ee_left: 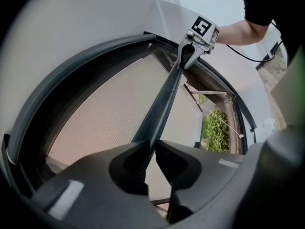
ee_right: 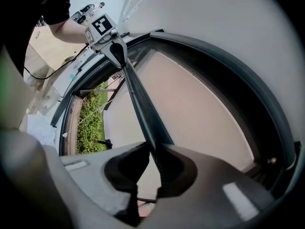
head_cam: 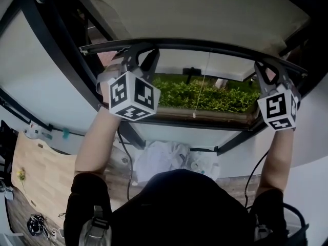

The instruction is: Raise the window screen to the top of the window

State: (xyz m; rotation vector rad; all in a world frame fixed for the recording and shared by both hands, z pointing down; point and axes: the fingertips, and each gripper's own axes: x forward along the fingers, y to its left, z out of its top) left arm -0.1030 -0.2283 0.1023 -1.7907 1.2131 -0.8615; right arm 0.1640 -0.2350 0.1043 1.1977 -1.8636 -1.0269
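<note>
The left gripper [ee_left: 151,149] and right gripper [ee_right: 152,151] are both closed on the thin dark rail [ee_left: 164,104] of the beige mesh screen [ee_left: 109,113], high in the black window frame [ee_left: 57,87]; it looks light and probably flexible, best held near both ends

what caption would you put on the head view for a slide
Both ends held: left gripper and right gripper clamp the window screen's dark bar, green hedge showing through the gap below

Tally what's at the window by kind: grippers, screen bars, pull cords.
Grippers with black-and-white marker cubes: 2, the left gripper and the right gripper, both clamped on the bar
Dark slim screen bar: 1
Thin white pull cord: 1
Total: 4
</note>
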